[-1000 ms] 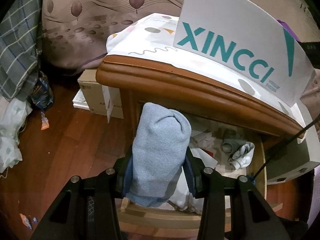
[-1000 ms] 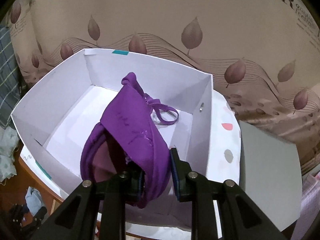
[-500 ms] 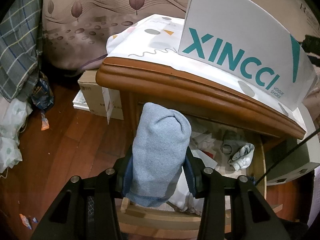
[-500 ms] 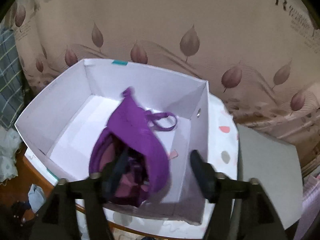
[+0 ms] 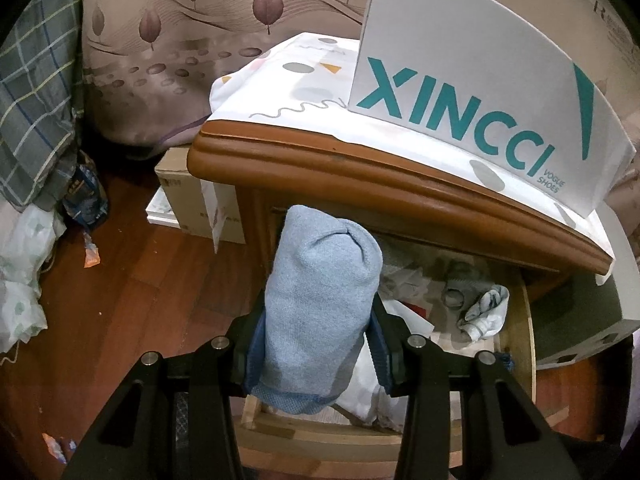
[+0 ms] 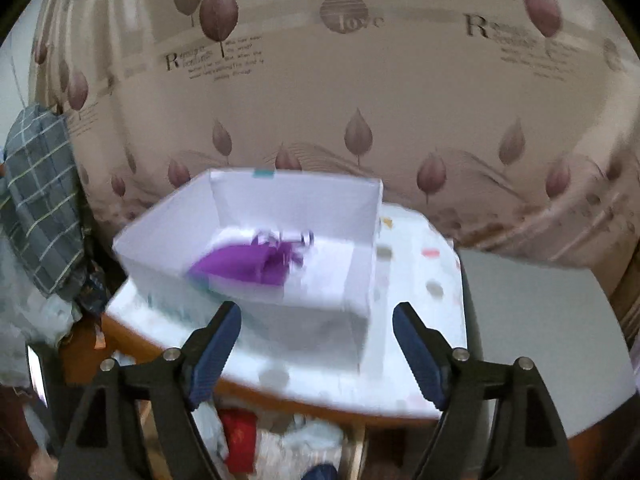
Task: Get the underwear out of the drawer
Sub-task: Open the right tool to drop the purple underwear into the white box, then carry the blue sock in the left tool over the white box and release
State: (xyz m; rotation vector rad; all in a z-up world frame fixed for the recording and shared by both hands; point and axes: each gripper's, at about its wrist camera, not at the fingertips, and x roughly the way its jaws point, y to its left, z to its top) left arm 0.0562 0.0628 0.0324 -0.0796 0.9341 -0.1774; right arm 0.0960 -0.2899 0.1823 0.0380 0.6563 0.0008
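Two garments, two stages: the left gripper (image 5: 318,344) pinches a rolled light-blue knit piece (image 5: 320,300) between its pads, holding it above the open wooden drawer (image 5: 520,340) of a bedside cabinet (image 5: 360,176). More crumpled cloth lies in the drawer, right of the roll. The right gripper (image 6: 316,344) has just been opening and stands spread with nothing between its jaws; the purple underwear (image 6: 248,264) lies in the white shoe box (image 6: 304,320) on the cabinet top, at the far side of the box floor, apart from the gripper.

Both pieces look light, soft and limp. The blue roll appears thick and terry-like, likely to compress under the pads rather than slip; a hold across its middle, as here, should serve. The purple piece seems thinner and smoother, with loose strap loops that could snag on a finger.

Glossy reddish wood with a rounded edge forms the cabinet top, covered by a white cloth (image 5: 288,80) printed with dots and squiggles. Stiff, flat cardboard walls make up the box.
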